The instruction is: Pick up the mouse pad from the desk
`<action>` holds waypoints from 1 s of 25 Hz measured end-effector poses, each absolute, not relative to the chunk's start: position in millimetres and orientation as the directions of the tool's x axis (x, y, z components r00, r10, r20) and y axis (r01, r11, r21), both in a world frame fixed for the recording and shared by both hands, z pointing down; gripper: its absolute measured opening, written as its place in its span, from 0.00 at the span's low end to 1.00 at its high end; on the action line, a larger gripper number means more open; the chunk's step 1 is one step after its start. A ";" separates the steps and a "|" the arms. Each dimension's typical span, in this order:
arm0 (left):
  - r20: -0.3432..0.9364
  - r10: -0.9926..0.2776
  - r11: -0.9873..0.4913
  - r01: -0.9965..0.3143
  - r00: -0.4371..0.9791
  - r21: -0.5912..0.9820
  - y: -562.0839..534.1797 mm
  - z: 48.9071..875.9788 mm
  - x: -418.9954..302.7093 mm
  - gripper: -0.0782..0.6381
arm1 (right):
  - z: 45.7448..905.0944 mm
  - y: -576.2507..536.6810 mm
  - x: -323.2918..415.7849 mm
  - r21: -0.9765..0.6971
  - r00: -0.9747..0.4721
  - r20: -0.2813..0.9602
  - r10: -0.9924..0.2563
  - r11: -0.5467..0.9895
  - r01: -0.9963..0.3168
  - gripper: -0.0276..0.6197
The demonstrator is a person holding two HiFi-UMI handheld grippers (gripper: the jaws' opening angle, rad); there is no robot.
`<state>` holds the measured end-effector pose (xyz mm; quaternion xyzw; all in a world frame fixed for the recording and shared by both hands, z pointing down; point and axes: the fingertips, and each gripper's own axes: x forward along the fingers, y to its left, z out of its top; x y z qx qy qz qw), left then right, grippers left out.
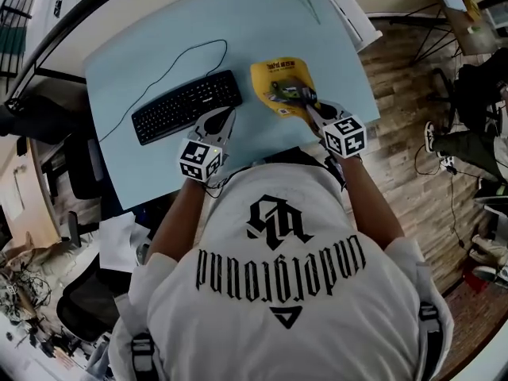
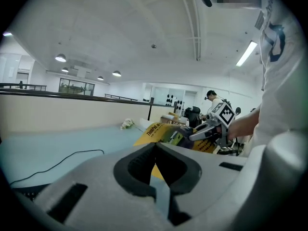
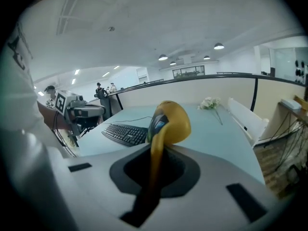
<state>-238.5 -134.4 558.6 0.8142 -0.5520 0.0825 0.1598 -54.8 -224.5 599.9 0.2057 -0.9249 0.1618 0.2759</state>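
The right gripper [image 3: 155, 153] is pressed together on the near edge of the yellow mouse pad [image 3: 171, 121], pinching it as a thin strip between the pads. From that grip the mouse pad runs straight ahead of the jaws, its long axis following the line the gripper points along, and its far end curls over. From the left gripper [image 2: 155, 146], the pad hangs ahead and to the right. It looks tilted and lifted off the pale blue desk [image 1: 159, 54] rather than lying flat. The left gripper's jaws meet at the tips with nothing between them. It sits beside the keyboard [image 1: 186, 105], well apart from the pad. The right hand alone carries the pad, so the rest of the lift probably depends on that one edge pinch holding.
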 end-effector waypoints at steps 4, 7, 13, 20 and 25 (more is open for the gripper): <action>0.300 -0.873 -0.350 -0.922 0.385 0.165 -122.1 554.8 -242.6 0.12 | 588.4 -215.7 -57.1 -0.172 -0.765 0.556 -0.325 0.856 -0.488 0.08; 0.291 -0.874 -0.353 -0.920 0.390 0.171 -111.7 552.2 -245.6 0.12 | 579.4 -206.7 -57.0 -0.175 -0.770 0.540 -0.339 0.850 -0.497 0.08; 0.303 -0.852 -0.388 -0.904 0.426 0.181 -100.1 561.2 -239.0 0.12 | 564.3 -196.3 -55.0 -0.176 -0.780 0.513 -0.358 0.846 -0.504 0.08; 0.296 -0.852 -0.390 -0.901 0.432 0.191 -96.0 560.0 -227.1 0.12 | 543.6 -181.6 -41.6 -0.169 -0.790 0.498 -0.357 0.854 -0.492 0.08; 0.288 -0.870 -0.362 -0.915 0.400 0.176 -93.0 550.5 -217.1 0.12 | 534.1 -176.8 -23.6 -0.172 -0.806 0.494 -0.326 0.872 -0.458 0.08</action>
